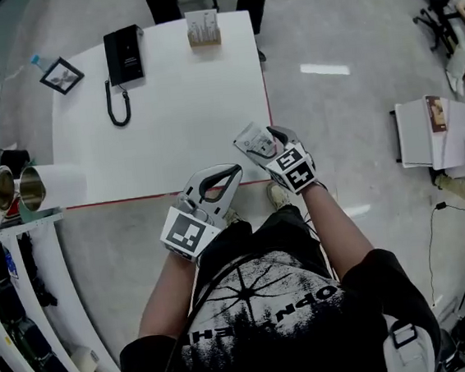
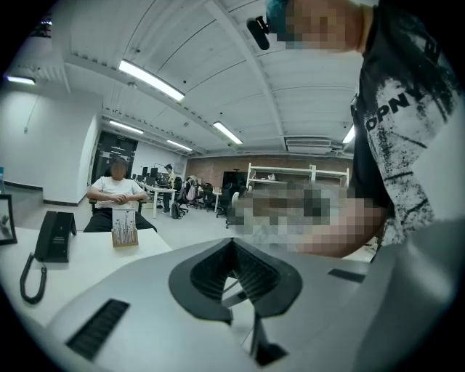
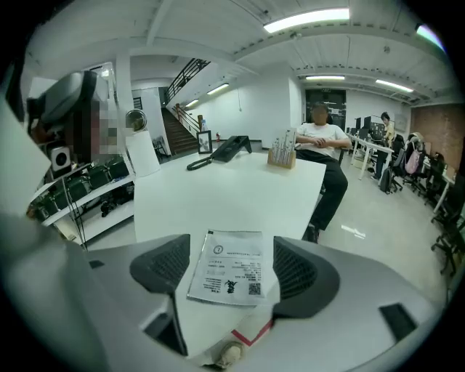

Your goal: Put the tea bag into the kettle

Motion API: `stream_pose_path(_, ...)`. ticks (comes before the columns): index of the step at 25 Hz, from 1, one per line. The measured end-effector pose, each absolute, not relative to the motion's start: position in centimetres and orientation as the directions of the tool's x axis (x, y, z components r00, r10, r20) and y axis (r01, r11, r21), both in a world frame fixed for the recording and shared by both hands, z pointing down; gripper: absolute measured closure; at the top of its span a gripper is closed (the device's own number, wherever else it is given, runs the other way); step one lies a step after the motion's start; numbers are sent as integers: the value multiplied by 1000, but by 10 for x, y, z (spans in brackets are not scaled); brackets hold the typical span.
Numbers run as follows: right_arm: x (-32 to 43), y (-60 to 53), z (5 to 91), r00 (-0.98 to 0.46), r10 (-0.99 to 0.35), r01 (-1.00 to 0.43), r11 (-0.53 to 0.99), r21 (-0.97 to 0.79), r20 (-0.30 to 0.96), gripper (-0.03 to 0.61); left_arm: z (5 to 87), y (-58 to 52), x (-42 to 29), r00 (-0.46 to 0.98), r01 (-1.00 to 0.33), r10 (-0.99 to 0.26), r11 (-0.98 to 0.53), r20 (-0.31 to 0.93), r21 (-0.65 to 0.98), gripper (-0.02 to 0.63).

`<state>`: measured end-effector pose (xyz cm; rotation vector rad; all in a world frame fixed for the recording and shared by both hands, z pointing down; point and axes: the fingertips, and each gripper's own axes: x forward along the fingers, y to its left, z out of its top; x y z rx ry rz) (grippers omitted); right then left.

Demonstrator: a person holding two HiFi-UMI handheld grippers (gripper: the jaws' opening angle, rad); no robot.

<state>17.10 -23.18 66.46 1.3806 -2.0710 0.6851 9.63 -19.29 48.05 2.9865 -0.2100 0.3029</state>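
Note:
A white printed tea bag sachet [image 1: 251, 138] lies flat on the white table [image 1: 168, 122], near its front right corner. My right gripper [image 1: 260, 147] is tilted down over it with its jaws open. In the right gripper view the sachet [image 3: 232, 267] lies between the two dark pads [image 3: 163, 263] and neither pad touches it. My left gripper [image 1: 229, 173] hovers at the table's front edge, shut and empty; its tips meet in the left gripper view [image 2: 232, 242]. Two shiny metal vessels [image 1: 11, 188] stand by a white cylinder [image 1: 55, 185] at the table's left edge.
A black desk phone [image 1: 124, 56] with a coiled cord, a small picture frame [image 1: 61, 75] and a wooden holder of sachets [image 1: 203, 29] stand at the far end. A person [image 3: 320, 138] sits beyond it. Shelving [image 1: 10, 270] runs along the left.

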Motion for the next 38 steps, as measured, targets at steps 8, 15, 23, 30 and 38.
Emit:
stream_pose_path(8,168,-243,701,-317,-586,-924,367,-105,746,176,496,-184,104,965,-152,-115,-977,235,146,601)
stream_pose_path(15,165,-242,709,-293,-598,-927,369,-69,746,175,502,-187,92,958,-193,-151,-969,246,157,601)
stream_pose_path(23,152,-239,704,-309,-569,-898,438,-38,762,405,502,-186,90,954,-208,-166,-966,248,154,601)
stream_pose_path(30,143,-236,706,-329,-563,-887,459,-45,758,511,501,-182,87,950,-223,-183,-965,252,140,601)
stream_pose_path(38,136,-232,689,-413,-582,-866,489,-104,701,512,487,-185,83,943,-275,-242,-953,229,126,601)
